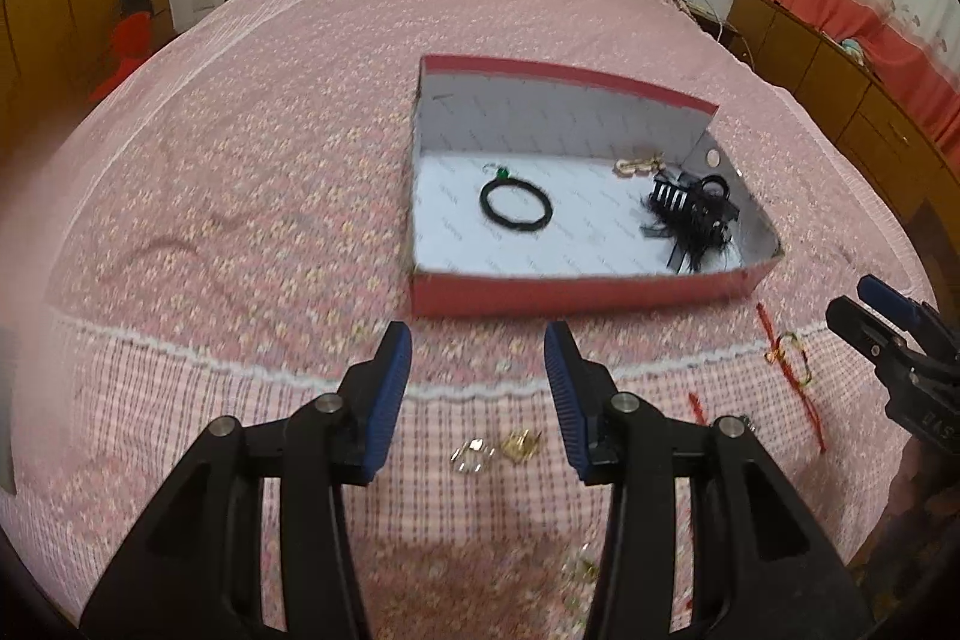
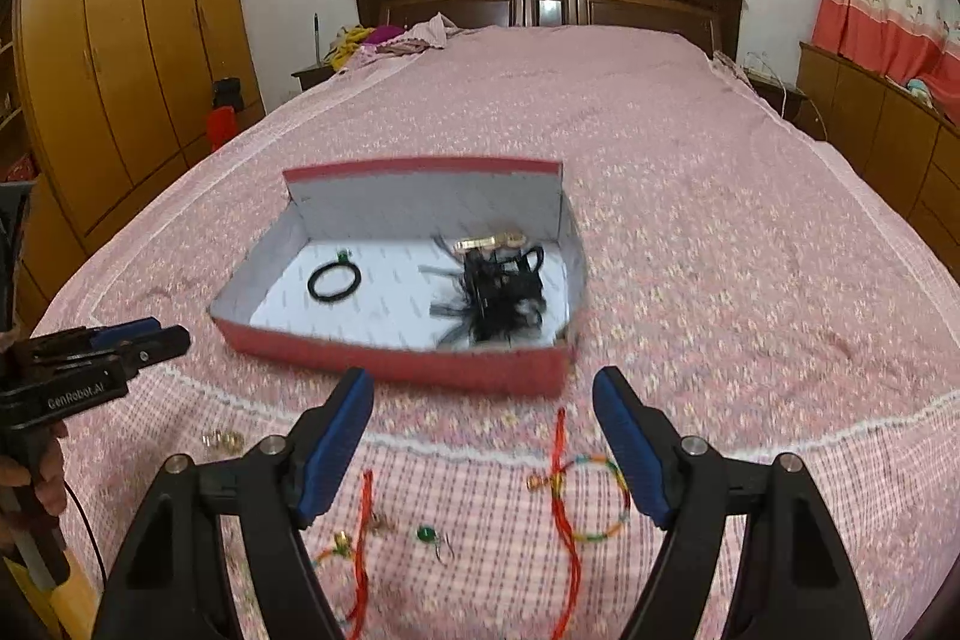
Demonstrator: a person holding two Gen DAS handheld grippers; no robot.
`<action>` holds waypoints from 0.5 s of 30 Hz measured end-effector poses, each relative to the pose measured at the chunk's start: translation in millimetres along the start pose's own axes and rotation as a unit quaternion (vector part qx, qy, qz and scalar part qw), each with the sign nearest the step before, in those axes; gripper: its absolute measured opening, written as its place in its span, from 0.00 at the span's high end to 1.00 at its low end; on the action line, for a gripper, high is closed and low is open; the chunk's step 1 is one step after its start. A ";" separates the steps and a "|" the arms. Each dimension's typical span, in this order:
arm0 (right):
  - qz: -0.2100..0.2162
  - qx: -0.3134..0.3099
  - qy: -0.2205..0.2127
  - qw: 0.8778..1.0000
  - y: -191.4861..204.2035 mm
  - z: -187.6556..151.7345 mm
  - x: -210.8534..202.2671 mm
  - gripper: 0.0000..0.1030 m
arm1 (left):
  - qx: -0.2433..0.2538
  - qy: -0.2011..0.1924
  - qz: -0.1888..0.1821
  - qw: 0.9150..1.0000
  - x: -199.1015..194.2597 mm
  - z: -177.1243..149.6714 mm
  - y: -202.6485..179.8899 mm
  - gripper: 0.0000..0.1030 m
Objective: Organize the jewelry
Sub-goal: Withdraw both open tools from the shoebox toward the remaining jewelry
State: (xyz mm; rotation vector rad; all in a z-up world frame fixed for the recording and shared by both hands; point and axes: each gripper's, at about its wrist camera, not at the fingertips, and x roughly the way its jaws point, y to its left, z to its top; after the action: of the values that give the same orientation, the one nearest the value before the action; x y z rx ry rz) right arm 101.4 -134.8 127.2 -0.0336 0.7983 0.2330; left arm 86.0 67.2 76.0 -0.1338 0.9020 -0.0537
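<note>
Stock at this moment: your left claw point(image 1: 478, 388) stood partly spread and empty; your right claw point(image 2: 483, 436) stood wide and empty too. Just ahead of both lay the red box point(image 1: 576, 292) on the bed point(image 1: 252, 172), already holding a black hair tie point(image 1: 516, 203), a black feathered clip point(image 1: 696, 220) and a gold piece point(image 1: 639, 166). Loose on the bed, beneath and between your left claw's fingers, lay small gold and clear earrings point(image 1: 498, 451). Under your right claw lay a multicoloured bracelet point(image 2: 597, 499) with a red cord point(image 2: 564, 496), a green-beaded earring point(image 2: 433, 538) and a second red cord point(image 2: 361, 538). The step in hand looked like choosing the next piece. Your next move likely called for lowering a claw over one item and pinching it cleanly off the cloth.
</note>
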 end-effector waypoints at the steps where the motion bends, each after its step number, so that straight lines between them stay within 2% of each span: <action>1: -0.002 -0.001 0.002 1.000 -1.3 -3.6 -0.5 0.24 | 0.000 0.001 0.002 1.000 -0.7 -3.1 1.0 0.63; 15: -0.028 0.012 0.033 0.999 -23.6 -46.6 3.7 0.24 | -0.008 0.015 0.015 1.000 -3.6 -35.0 10.7 0.63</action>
State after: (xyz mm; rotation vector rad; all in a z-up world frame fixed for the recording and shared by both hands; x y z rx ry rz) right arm 76.2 -162.5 90.7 -0.0417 0.8651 0.1697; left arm 56.2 74.9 55.9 -0.1344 0.9348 -0.0215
